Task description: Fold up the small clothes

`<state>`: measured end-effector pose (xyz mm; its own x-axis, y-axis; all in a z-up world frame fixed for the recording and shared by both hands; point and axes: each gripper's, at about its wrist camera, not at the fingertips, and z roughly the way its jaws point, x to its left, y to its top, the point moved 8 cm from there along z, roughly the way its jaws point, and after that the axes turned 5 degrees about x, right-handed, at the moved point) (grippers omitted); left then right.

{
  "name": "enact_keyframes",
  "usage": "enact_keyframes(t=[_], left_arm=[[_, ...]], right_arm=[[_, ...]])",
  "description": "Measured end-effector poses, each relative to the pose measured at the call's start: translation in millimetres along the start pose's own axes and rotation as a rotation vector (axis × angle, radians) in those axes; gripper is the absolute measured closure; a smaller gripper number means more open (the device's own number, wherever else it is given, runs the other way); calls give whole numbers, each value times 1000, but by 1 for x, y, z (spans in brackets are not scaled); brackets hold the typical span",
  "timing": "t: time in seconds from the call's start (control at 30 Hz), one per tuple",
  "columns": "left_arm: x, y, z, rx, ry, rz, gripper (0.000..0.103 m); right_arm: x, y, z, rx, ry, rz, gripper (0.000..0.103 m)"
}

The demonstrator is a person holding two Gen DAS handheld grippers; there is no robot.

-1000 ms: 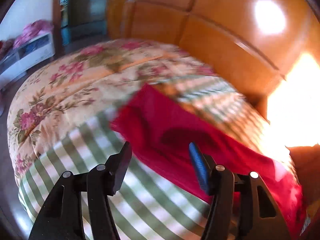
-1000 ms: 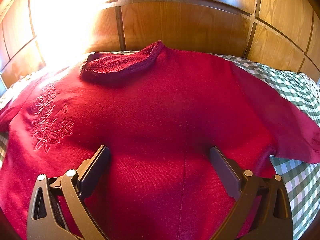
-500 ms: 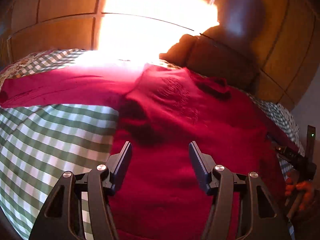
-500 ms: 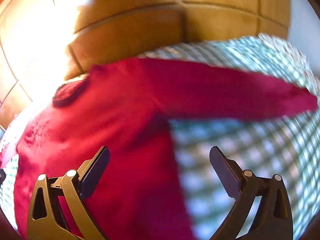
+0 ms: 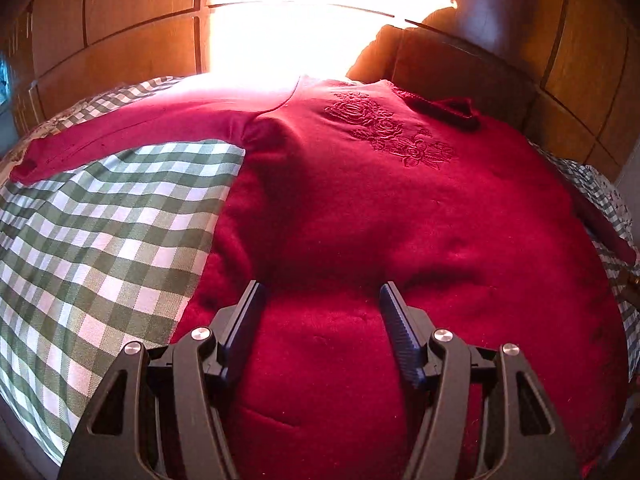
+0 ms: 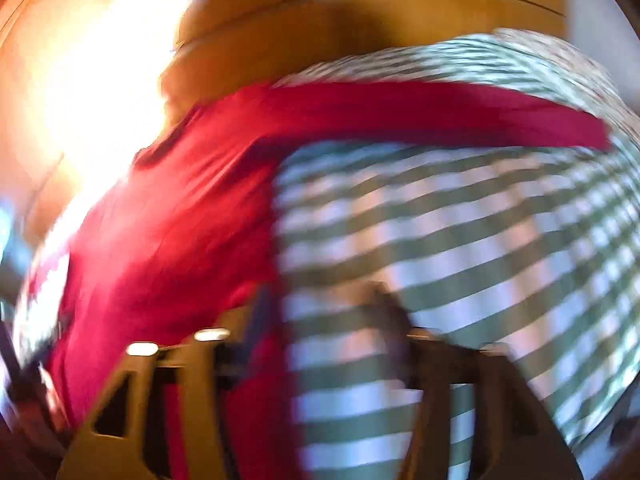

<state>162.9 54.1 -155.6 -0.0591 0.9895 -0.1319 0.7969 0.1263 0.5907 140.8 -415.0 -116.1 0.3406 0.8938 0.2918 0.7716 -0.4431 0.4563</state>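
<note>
A red long-sleeved sweater (image 5: pixel 380 208) with embroidered roses lies spread flat, front up, on a green-and-white checked bedcover (image 5: pixel 100 248). Its left sleeve (image 5: pixel 120 136) stretches out to the left. My left gripper (image 5: pixel 322 300) is open and empty, hovering over the sweater's lower body. In the blurred right wrist view the sweater (image 6: pixel 168 232) fills the left and its other sleeve (image 6: pixel 440 112) stretches to the right. My right gripper (image 6: pixel 320 304) is open and empty over the sweater's right side edge, where it meets the cover (image 6: pixel 460 248).
A wooden panelled headboard (image 5: pixel 120 28) stands behind the bed, with a strong glare of light in its middle. The bed's edge runs along the lower left of the left wrist view. A flowered quilt (image 5: pixel 616 196) shows at the far right.
My left gripper swung from the flowered quilt side to face the sweater and moved in over its lower body. My right gripper swung right from the sweater's chest to its side edge and is still moving.
</note>
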Motion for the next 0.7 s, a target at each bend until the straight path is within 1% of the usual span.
enact_keyframes(t=[0.03,0.1,0.2,0.27,0.37,0.4,0.43,0.47,0.5,0.53,0.57,0.63,0.7], left_arm=[[0,0,1,-1,7,6,41],[-2,0,2,-2,18,12,40],[-5,1,4,0,23,6,39],[-5,2,5,1,25,-1,39],[-6,2,6,3,32,-7,38],[-6,2,6,4,33,-9,38],[-6,3,6,6,33,-10,37],[-6,3,7,8,32,-10,37],[-6,3,7,9,31,-11,37],[-6,4,7,11,29,-13,37],[-6,4,7,12,26,-16,37],[-5,5,7,18,20,-24,35],[-4,7,6,28,-2,-45,33]], right_arm=[[-18,9,0,-15,-11,61,29],[-72,30,5,-29,-29,253,29],[-134,61,16,-64,-32,462,29],[-156,79,20,-89,-38,541,31],[-175,103,29,-107,-76,596,36],[-179,109,32,-105,-93,594,45],[-180,115,35,-96,-114,579,61],[-181,121,40,-72,-152,552,70],[-182,126,41,-60,-174,532,87],[-180,132,39,-64,-187,512,96],[-171,140,29,-92,-192,474,96],[-142,155,10,-142,-175,383,97],[-96,167,-8,-177,-114,253,98]])
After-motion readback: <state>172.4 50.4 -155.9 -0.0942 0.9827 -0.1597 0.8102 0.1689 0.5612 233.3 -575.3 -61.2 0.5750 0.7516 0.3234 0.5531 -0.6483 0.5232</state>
